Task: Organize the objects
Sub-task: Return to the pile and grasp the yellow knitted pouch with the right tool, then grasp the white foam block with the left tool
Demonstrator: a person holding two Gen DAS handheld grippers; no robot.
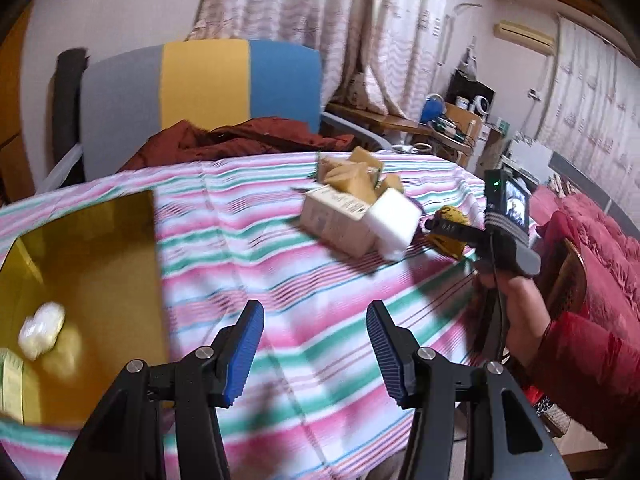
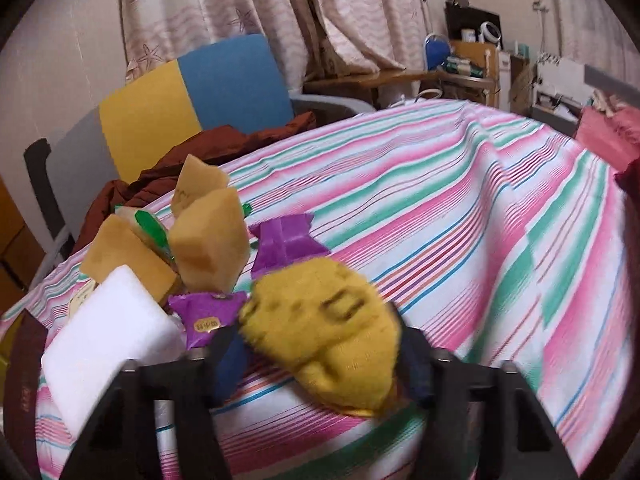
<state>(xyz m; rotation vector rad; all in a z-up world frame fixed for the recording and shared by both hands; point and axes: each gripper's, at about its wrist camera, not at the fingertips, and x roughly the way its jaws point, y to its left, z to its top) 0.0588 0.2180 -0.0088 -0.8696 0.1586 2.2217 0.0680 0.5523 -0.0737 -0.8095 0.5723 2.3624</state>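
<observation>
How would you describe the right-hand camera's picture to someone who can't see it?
The right gripper is shut on a yellow plush toy above a pink, green and white striped tablecloth. To the toy's left lie tan sponges, a white foam block and purple wrappers.

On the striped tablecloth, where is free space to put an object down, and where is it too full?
Free: the striped tablecloth between the gold box and the pile of sponges, in front of the left gripper. Also the wide cloth beyond the yellow sponge in the right gripper. Crowded: around the white foam block and purple wrappers.
</observation>
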